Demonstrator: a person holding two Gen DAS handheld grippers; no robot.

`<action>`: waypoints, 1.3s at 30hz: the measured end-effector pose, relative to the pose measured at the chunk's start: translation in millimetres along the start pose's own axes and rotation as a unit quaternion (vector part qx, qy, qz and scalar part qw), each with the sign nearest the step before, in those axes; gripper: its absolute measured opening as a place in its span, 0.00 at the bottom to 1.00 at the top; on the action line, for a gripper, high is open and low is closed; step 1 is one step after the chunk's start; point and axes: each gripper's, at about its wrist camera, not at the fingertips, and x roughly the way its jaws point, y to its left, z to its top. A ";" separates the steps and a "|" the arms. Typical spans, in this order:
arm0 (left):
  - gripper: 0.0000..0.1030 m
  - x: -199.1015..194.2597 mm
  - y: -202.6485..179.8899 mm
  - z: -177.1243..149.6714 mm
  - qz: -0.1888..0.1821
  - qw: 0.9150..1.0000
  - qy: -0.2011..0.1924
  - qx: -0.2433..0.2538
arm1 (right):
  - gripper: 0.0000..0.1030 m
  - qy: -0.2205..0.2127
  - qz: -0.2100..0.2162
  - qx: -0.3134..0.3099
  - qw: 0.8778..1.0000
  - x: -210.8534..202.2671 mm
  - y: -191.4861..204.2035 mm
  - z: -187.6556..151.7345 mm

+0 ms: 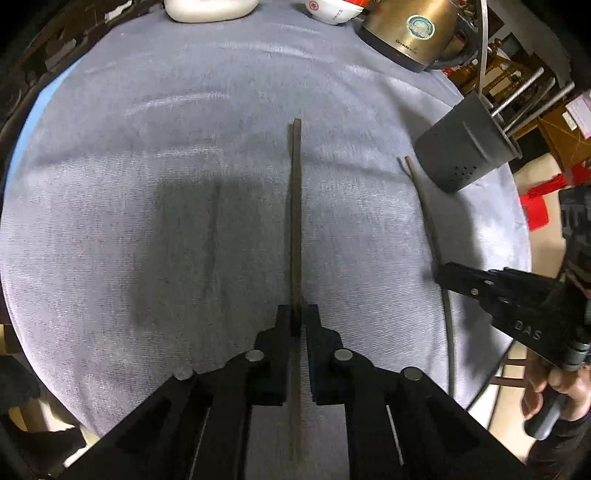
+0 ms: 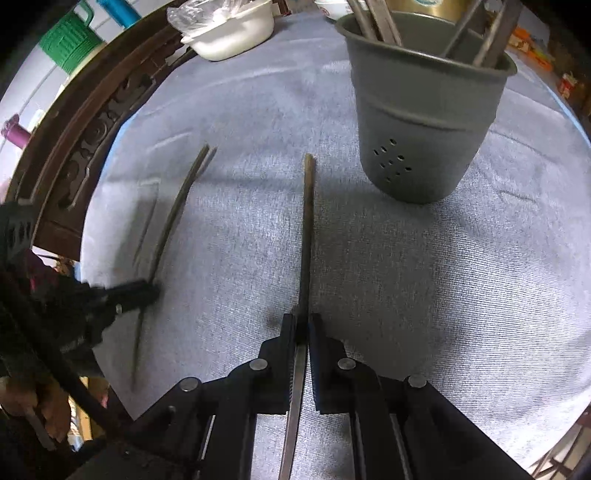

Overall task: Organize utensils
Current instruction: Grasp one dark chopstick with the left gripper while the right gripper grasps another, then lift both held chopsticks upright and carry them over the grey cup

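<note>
Table point(image 1: 184, 147): round, w/ grey-blue cloth over it; we see a gold kettle point(image 1: 410, 29), white bowl point(image 1: 332, 11) and white dish point(image 1: 207, 9) at the far edge.
Holder: grey utensil cup point(image 2: 424, 122), small holes low on its side, upright on the cloth, several sticks already in it.
Left chopstick point(image 1: 295, 221): long, thin, dark brown, square-ish tip; runs straight fwd from the claw, above the cloth.
Left claw point(image 1: 297, 321): pressed together on that chopstick near its mid-length; the rest passes back betw. the fingers.
Right chopstick point(image 2: 308, 229): same look, ridged metal-looking rear part; tip points just left of the cup, near it.
Right claw point(image 2: 303, 328): pinching it the same way.
Spacing: we see the two claws well apart.
</note>
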 end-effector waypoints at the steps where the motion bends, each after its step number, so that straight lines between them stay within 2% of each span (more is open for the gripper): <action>1: 0.12 -2.7 0.2 3.7 -0.001 1.000 -0.005 -0.001 | 0.10 -0.002 0.002 0.009 1.000 -1.7 -3.2 2.2; 4: 0.26 -13.1 -1.9 24.3 0.012 1.000 -0.025 0.001 | 0.10 -0.011 0.003 0.029 1.000 -6.3 -5.2 8.7; 7: 0.27 -12.0 -5.1 37.2 0.029 0.999 -0.027 0.008 | 0.10 -0.016 -0.004 0.041 0.999 -7.0 -6.0 19.4; 11: 0.26 3.9 -4.5 47.2 0.050 0.999 0.003 0.022 | 0.10 -0.007 -0.021 0.041 0.999 3.2 1.1 30.8; 13: 0.22 4.0 -7.9 49.8 0.059 0.998 0.002 0.034 | 0.11 -0.001 -0.040 0.023 0.999 4.1 8.7 34.9; 14: 0.06 4.7 -8.9 51.4 0.060 0.997 0.009 0.042 | 0.10 0.005 -0.049 0.010 0.999 4.7 11.3 35.6; 19: 0.06 0.3 -3.3 50.5 0.035 0.997 0.035 0.055 | 0.08 0.039 -0.085 -0.055 0.994 9.4 25.6 37.1; 27: 0.05 -16.9 29.8 57.6 -0.007 0.997 0.066 0.030 | 0.07 0.070 -0.111 -0.110 0.985 26.1 51.0 54.4; 30: 0.05 -35.5 37.7 57.0 -0.038 0.999 0.029 0.012 | 0.06 0.046 -0.100 -0.105 0.988 21.5 60.4 48.3; 33: 0.05 -68.8 45.6 50.7 -0.058 0.998 -0.031 0.002 | 0.06 -0.023 -0.070 -0.086 0.994 -5.7 66.9 36.6; 36: 0.05 -111.0 51.2 38.9 -0.064 0.991 -0.117 -0.005 | 0.06 -0.104 -0.049 -0.064 0.991 -40.0 71.8 24.6; 39: 0.05 -137.0 51.0 25.3 -0.058 0.977 -0.204 -0.018 | 0.06 -0.201 -0.047 -0.031 0.978 -71.9 66.7 10.9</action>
